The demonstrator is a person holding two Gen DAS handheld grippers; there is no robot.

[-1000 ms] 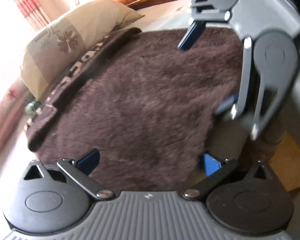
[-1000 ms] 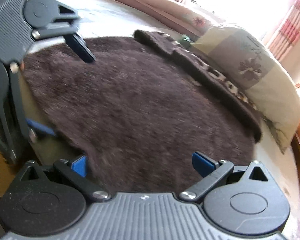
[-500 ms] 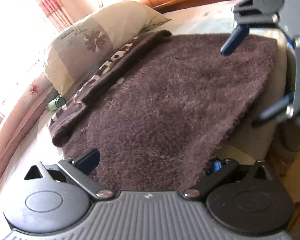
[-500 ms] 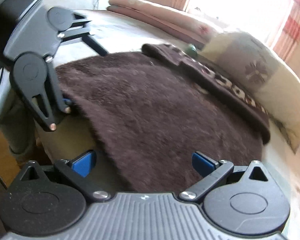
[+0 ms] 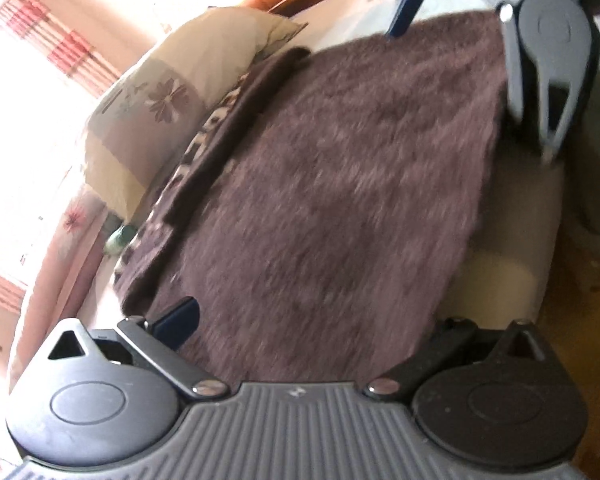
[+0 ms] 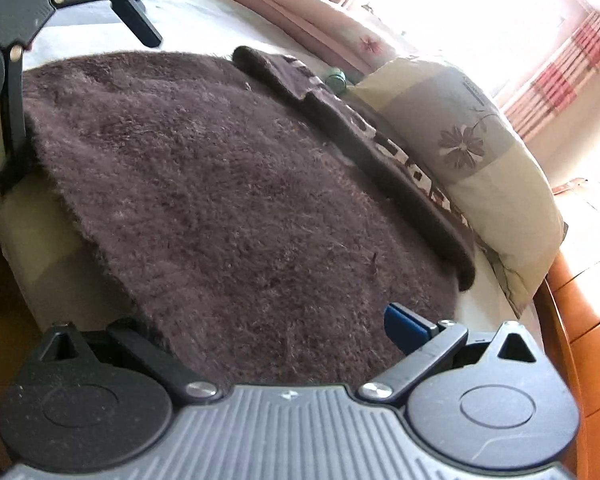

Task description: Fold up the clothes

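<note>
With both wide-spread grippers, left (image 5: 300, 320) and right (image 6: 276, 320), straddling the brown fuzzy sweater's (image 6: 228, 184) hem at 6 o'clock, pinch evenly before folding.

No text reads clearly; the white block pattern on the fuzzy brown knitted garment (image 6: 400, 160) cannot be made out.

Right wrist view: right claw (image 6: 300, 320) spread wide at the near edge of a fuzzy brown garment (image 6: 228, 184) lying flat on the bed (image 6: 92, 36). One blue pad (image 6: 404, 326) visible; other fingertip hidden under the fabric. Left claw (image 6: 76, 80) at the garment's far-left corner. Floral pillow (image 6: 460, 152) beside the patterned folded edge.
</note>
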